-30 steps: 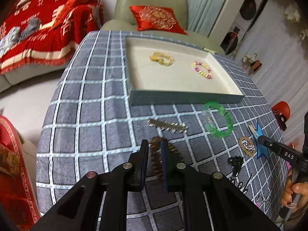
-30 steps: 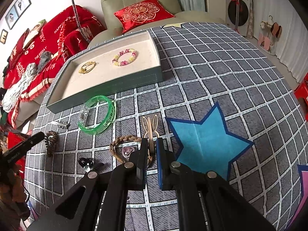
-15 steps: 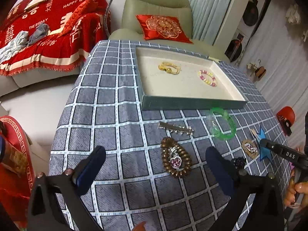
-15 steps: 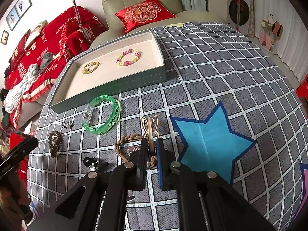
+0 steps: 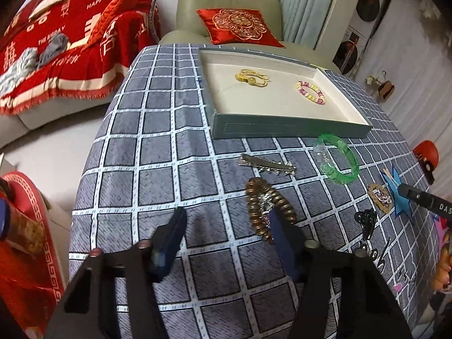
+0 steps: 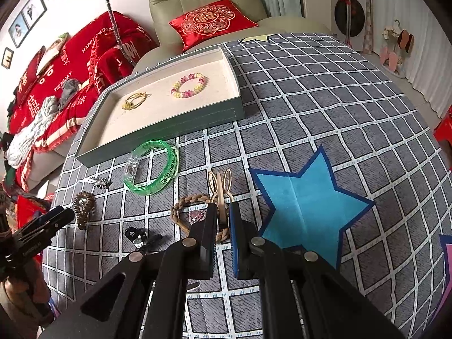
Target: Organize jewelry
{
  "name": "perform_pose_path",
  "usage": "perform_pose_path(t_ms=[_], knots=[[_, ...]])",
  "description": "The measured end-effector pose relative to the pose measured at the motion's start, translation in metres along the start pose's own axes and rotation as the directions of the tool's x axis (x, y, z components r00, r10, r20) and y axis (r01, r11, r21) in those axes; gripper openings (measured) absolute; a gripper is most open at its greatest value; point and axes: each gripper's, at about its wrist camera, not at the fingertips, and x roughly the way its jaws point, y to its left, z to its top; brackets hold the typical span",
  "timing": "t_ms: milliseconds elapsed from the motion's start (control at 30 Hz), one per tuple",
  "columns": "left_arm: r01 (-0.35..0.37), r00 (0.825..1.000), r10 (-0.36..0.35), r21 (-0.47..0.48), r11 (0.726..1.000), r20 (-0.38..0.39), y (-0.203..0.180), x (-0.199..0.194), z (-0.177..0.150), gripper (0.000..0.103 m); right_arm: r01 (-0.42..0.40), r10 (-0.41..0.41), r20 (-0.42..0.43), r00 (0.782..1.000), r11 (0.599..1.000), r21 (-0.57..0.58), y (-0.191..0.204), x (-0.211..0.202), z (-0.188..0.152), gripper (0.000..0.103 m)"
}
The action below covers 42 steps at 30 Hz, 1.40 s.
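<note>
On a grid-patterned tablecloth [image 5: 158, 152], jewelry is being sorted into a teal-walled tray [image 5: 282, 130] that already holds a gold bangle [image 5: 252, 78] and a pink-and-yellow beaded bracelet [image 5: 310, 92]. Seen from the left wrist, the left gripper [image 5: 226, 224] is caught with its jaws closing, no pad yet pressing on anything; the coiled bronze hair tie [image 5: 267, 206] lies at about one o'clock from the gap, its near end hidden behind the right-hand finger [image 5: 282, 240] rather than centred between the two. Its long axis is judged to run from eleven o'clock to five o'clock, roughly along the gripper's line of sight, so a small shift toward three o'clock appears to be what a clean pinch across the narrow width depends on.

The right gripper [image 6: 223, 220] is held shut (whether the braided cord bracelet [image 6: 195, 200] beneath its tips is actually pinched cannot be told). A tan rabbit-ear clip [image 6: 220, 182] lies just beyond it at twelve o'clock. Of the two, the left hand is clearly nearer the hair tie, which sits far off at nine o'clock in the right wrist view.

Still loose on the cloth are a silver hair clip [image 5: 268, 165], a green bangle [image 5: 337, 162] close beside the tray's front wall, and a black clip [image 5: 366, 220]. The tray lies at twelve o'clock from the left gripper.
</note>
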Motion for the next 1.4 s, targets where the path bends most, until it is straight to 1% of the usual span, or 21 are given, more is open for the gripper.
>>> perform_pose_path(t_ms=[100,267,333,367,400,467,500,600,667,800,1000,1133,1233,1400], knots=[[0.024,1.0,-0.024,-0.018,1.0,-0.015,0.001,0.0,-0.003,0.07,0.004,-0.004,-0.001,1.0,1.0,0.002,-0.001,0.001,-0.001,0.009],[0.026,0.999,-0.026,0.005,1.0,-0.039,-0.008,0.006,-0.007,0.07,0.005,-0.005,-0.002,1.0,1.0,0.001,-0.002,0.001,-0.002,0.009],[0.024,0.999,-0.023,0.024,0.999,-0.033,-0.013,0.006,-0.006,0.07,0.007,-0.007,-0.001,1.0,1.0,-0.001,-0.002,0.001,-0.002,0.009],[0.027,0.999,-0.026,0.026,0.999,-0.032,-0.014,0.006,-0.005,0.064,0.007,-0.007,-0.001,1.0,1.0,0.0,-0.002,0.001,-0.002,0.009],[0.044,0.999,-0.043,0.031,0.999,-0.027,-0.017,0.005,-0.005,0.048,0.007,-0.007,-0.001,1.0,1.0,0.0,-0.002,0.001,-0.002,0.009],[0.059,0.998,-0.058,0.039,0.997,-0.032,-0.02,0.005,-0.003,0.036,0.006,-0.006,-0.001,1.0,1.0,0.001,-0.002,0.001,-0.002,0.009],[0.066,0.998,-0.064,0.055,0.996,-0.029,-0.024,0.004,-0.004,0.026,0.005,-0.005,0.0,1.0,1.0,0.001,-0.002,0.001,-0.002,0.009],[0.064,0.998,-0.063,0.101,0.993,-0.019,-0.032,0.001,-0.005,0.026,0.006,-0.006,0.0,1.0,1.0,0.0,-0.002,0.001,-0.002,0.009],[0.073,0.997,-0.073,0.11,0.991,-0.005,-0.034,-0.004,-0.006,0.026,0.006,-0.006,0.002,1.0,1.0,0.0,-0.002,0.0,-0.002,0.009],[0.097,0.994,-0.101,0.099,0.99,0.043,-0.034,-0.023,-0.001,0.026,0.006,-0.006,0.007,1.0,1.0,0.001,-0.003,-0.003,-0.002,0.009],[0.136,0.987,-0.142,0.08,0.987,0.079,-0.032,-0.044,0.011,0.026,-0.006,0.006,0.016,1.0,1.0,0.0,0.0,-0.007,0.004,0.009],[0.145,0.983,-0.153,0.081,0.986,0.1,-0.036,-0.05,0.025,0.026,-0.036,0.036,0.028,0.999,0.999,-0.003,0.003,-0.013,0.019,0.009],[0.149,0.98,-0.159,0.087,0.985,0.118,-0.04,-0.05,0.043,0.026,-0.053,0.054,0.042,0.998,0.998,-0.016,0.009,-0.016,0.035,0.009],[0.151,0.974,-0.164,0.096,0.984,0.153,-0.05,-0.048,0.074,0.026,-0.071,0.076,0.077,0.994,0.995,-0.071,0.028,-0.018,0.074,0.009]])
